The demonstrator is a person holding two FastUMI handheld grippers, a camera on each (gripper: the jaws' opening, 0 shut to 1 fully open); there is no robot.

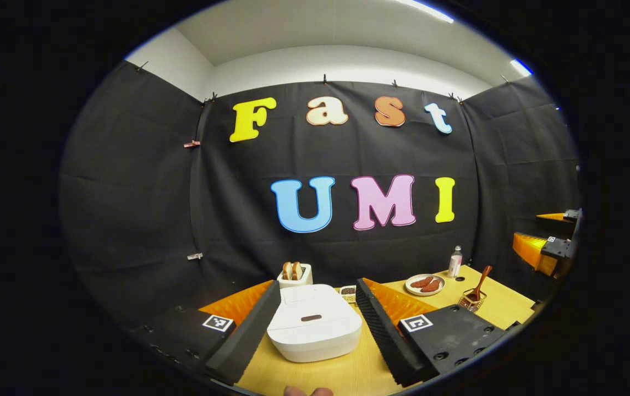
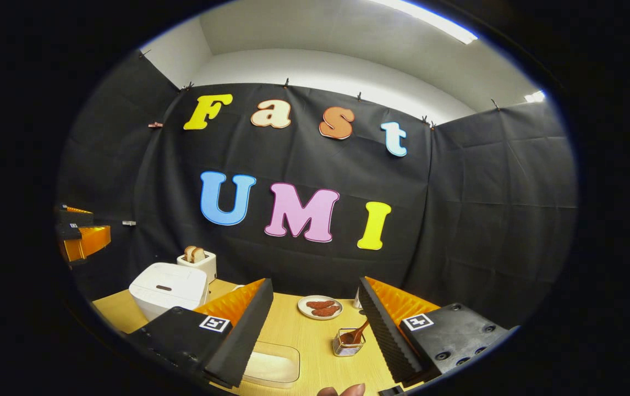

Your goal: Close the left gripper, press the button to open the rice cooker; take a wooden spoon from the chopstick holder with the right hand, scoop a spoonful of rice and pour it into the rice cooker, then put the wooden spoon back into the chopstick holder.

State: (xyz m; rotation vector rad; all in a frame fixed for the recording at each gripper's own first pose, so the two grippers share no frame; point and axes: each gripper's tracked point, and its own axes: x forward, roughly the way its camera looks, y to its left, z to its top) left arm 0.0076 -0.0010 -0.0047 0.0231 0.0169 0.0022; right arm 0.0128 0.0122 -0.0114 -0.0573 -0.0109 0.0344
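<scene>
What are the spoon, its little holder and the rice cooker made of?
The spoon looks like wood: brown, matte, with a rounded handle. Its holder seems to be thin metal wire, since light glints off its bars. The rice cooker looks like smooth white plastic with a soft sheen, though coated metal can't be ruled out.

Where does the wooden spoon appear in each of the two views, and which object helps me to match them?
Left gripper view: the wooden spoon is at lower right, standing tilted in the holder at the table's right side.
Right gripper view: the wooden spoon is at bottom centre, in the holder, between this tool's fingers.
Shared landmark: the plate with brown food lies just behind the holder in both.
</scene>
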